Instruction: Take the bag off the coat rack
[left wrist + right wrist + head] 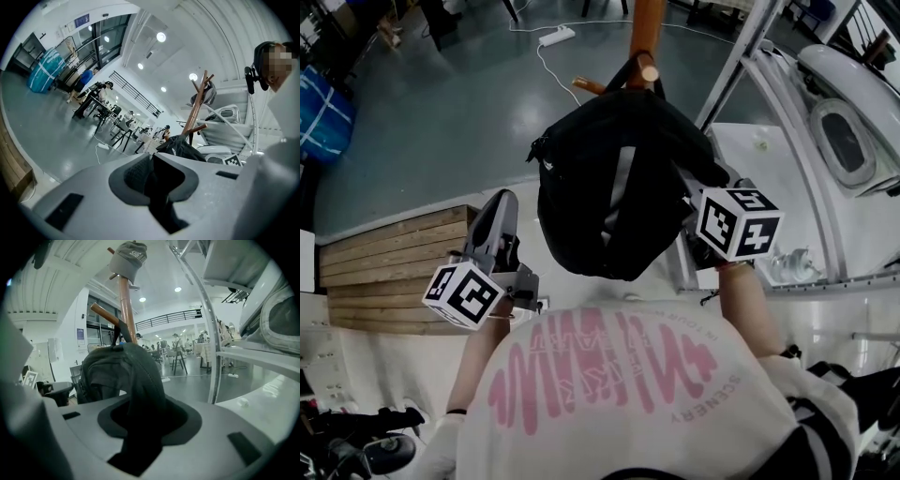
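While the bag (pixel 609 187) hangs lengthwise downward from a peg (pixel 649 71) of the coat rack (pixel 645 28), the right claw (pixel 143 425) is clamped on a fold of its black fabric, with the peg above and ahead of it. The left claw (pixel 157 183) has its jaws together on nothing, just beside the bag's other flank. The bag likely must rise along the upslanting peg, and the right claw is the one placed to lift.

Wooden coat rack (pixel 646 28), black bag (pixel 614 187) hung on its peg, grey cap (pixel 131 256) on its top, white power strip (pixel 558 36) on floor (pixel 441 122) beside it
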Demonstrator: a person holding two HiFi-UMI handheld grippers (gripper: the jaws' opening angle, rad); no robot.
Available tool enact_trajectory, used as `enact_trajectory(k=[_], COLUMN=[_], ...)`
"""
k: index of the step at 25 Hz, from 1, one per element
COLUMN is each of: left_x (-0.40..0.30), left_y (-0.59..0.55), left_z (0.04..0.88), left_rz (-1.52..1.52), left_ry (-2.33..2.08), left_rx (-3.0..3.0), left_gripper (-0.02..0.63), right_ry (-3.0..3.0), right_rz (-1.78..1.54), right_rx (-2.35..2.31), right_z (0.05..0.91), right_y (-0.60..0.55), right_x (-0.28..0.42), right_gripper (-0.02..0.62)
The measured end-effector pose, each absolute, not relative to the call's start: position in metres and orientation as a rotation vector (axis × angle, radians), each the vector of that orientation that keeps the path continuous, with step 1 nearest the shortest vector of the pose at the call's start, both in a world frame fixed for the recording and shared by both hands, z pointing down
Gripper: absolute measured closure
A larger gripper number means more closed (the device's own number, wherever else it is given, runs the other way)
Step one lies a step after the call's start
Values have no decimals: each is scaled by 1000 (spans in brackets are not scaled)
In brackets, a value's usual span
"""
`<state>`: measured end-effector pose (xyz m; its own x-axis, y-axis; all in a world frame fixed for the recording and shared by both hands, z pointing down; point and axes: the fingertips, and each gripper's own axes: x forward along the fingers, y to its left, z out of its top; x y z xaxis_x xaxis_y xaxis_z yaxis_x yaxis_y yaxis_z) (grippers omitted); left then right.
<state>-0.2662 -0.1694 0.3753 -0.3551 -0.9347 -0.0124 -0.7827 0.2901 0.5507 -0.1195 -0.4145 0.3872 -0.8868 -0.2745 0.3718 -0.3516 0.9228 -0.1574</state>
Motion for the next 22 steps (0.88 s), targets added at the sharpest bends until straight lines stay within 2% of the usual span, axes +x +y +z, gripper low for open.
enact_trajectory(k=[14, 22], left_x=[-240, -248], left_y=[-214, -239], left_z=[364, 362], left_rz=[-373, -232], left_ry=[-2238, -2264], left_rx=[1812, 1876], left_gripper=[308, 250], right_ry=[-2743, -2744], right_rz=[315, 311], right_rx=[449, 449], right_z=[384, 384], right_y=[-409, -407], right_x=[-118, -119], right_gripper=[442, 437])
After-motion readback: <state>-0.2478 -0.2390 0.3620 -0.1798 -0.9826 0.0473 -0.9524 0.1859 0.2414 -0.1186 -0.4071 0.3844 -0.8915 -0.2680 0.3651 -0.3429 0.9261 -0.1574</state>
